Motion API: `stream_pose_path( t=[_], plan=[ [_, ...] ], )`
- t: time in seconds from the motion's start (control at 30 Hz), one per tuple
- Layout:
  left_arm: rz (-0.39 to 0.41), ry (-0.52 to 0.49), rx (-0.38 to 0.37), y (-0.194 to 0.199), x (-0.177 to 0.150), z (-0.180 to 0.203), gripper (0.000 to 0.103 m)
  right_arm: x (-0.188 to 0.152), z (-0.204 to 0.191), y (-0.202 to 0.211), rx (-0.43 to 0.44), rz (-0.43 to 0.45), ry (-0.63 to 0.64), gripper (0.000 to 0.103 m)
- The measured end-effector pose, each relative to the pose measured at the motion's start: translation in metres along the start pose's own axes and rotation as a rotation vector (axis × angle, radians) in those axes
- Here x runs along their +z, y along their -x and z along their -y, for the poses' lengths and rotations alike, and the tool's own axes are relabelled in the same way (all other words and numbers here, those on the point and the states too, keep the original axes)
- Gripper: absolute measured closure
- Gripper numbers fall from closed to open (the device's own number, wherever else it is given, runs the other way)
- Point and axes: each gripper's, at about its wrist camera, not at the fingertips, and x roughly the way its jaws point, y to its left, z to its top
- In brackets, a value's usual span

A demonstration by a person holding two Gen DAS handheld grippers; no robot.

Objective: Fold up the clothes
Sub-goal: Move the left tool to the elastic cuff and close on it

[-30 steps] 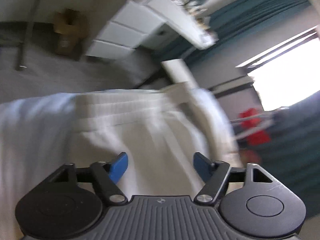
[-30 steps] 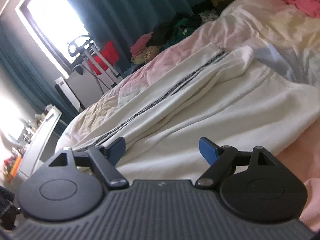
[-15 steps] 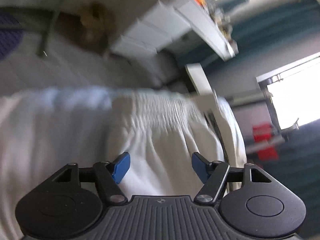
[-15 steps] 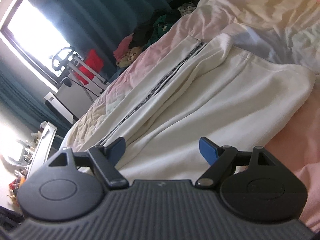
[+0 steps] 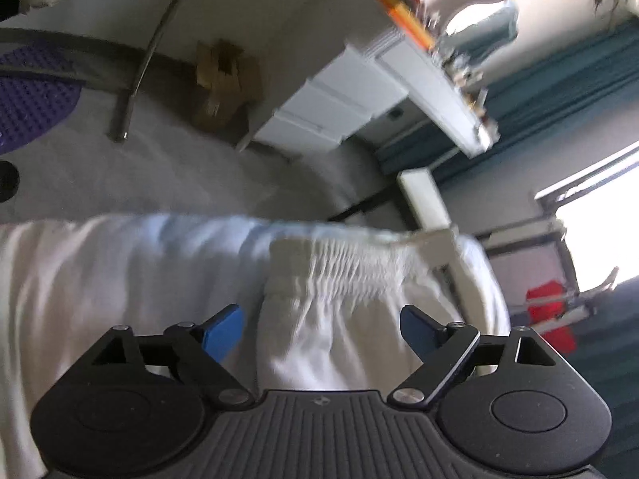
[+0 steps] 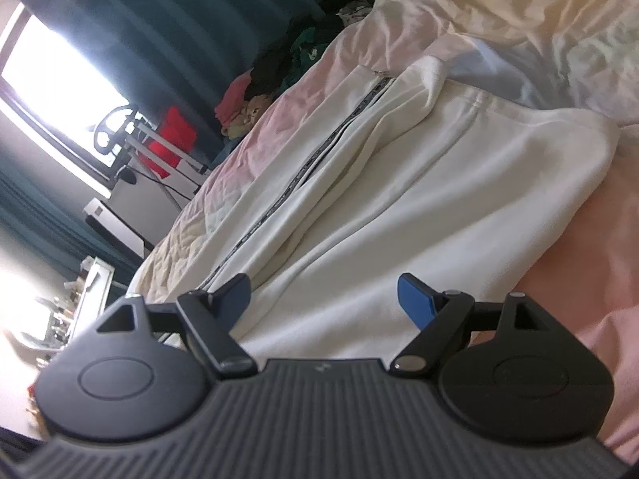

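White trousers with a dark side stripe [image 6: 399, 199] lie spread along the bed. Their gathered elastic waistband [image 5: 343, 267] shows in the left wrist view at the bed's edge. My left gripper [image 5: 321, 329] is open and empty, just short of the waistband, above the white cloth. My right gripper [image 6: 325, 293] is open and empty, low over the trouser leg, with the hem end [image 6: 591, 135] further ahead to the right.
The bed has a pastel quilt [image 6: 499, 32] and a pink cover [image 6: 599, 279] at right. A pile of clothes [image 6: 279, 80] lies at the far end. A white desk with drawers [image 5: 339, 107], a cardboard box [image 5: 223, 80] and a window [image 5: 599, 231] lie beyond.
The left gripper has swung toward the waistband end, which now sits right ahead of its fingers. The right gripper has dropped lower and closer over the trouser leg. Both stay open.
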Motion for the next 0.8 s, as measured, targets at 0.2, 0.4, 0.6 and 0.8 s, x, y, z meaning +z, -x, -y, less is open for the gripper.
stream_pose_path(
  t=[0.2,0.4,0.6,0.8],
  plan=[
    [-0.225,0.145,0.033,-0.039,-0.003,-0.021,0.015,-0.001,0.005,-0.005,0.008,-0.03,-0.036,0.021],
    [-0.211,0.041,-0.131,-0.029,-0.007,-0.001,0.014,-0.002,0.005,-0.007,0.017,-0.04,-0.045,0.021],
    [-0.194,0.022,-0.227,-0.025,-0.012,0.008,0.014,0.0,0.009,-0.005,0.011,-0.029,-0.068,0.021],
    [-0.309,0.128,-0.104,-0.059,-0.01,-0.011,0.03,0.005,0.018,-0.002,0.025,-0.024,-0.101,0.02]
  ],
)
